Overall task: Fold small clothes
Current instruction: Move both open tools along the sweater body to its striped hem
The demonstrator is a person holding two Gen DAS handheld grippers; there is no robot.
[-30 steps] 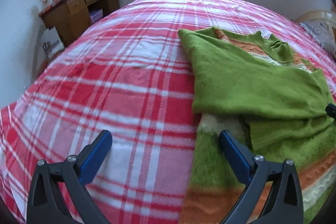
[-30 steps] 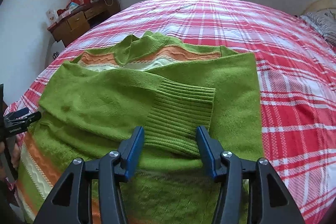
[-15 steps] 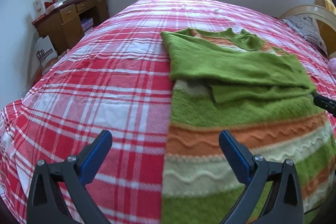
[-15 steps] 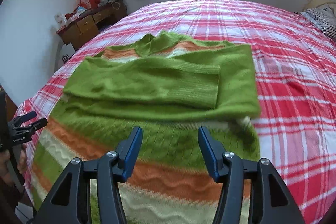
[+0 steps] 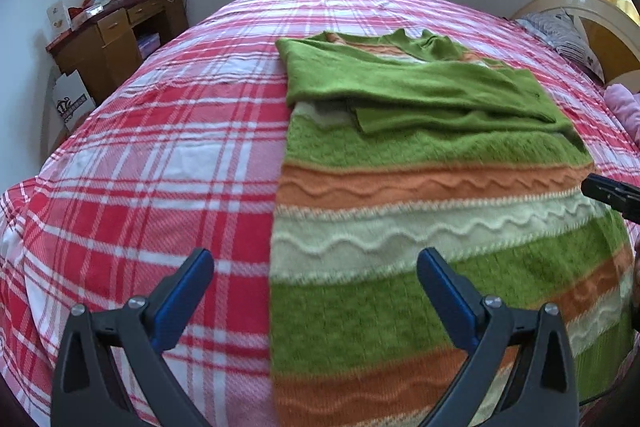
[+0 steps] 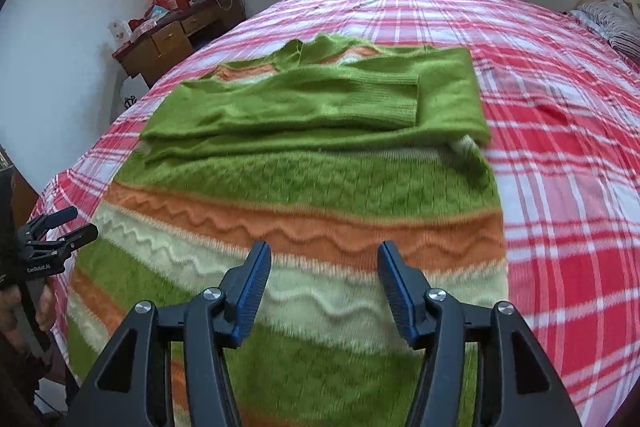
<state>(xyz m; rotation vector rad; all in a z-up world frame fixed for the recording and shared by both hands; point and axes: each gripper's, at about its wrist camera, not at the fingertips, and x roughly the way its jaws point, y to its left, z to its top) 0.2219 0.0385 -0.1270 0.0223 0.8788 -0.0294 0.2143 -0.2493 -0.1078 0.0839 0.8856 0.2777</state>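
A green sweater [image 5: 420,195] [image 6: 304,187] with orange and cream wavy stripes lies flat on the plaid bed, both sleeves folded across its chest. My left gripper [image 5: 316,263] hovers open over the sweater's left edge near the hem, one finger above the bedspread, one above the knit. My right gripper [image 6: 322,259] is open above the lower striped part, nothing between its fingers. The left gripper [image 6: 60,227] also shows at the left edge of the right wrist view, and the right gripper's tip [image 5: 612,193] at the right edge of the left wrist view.
The red, pink and white plaid bedspread [image 5: 160,155] [image 6: 560,147] covers the whole bed. A wooden desk [image 5: 108,39] with clutter stands by the left wall, a white bag [image 5: 72,101] beside it. Pillows and a headboard [image 5: 592,23] are at the right. A window is behind.
Both grippers have drawn back toward the near edge of the bed, from over the folded sleeves to over the striped lower part. Both stay open and empty; the sweater has not moved.
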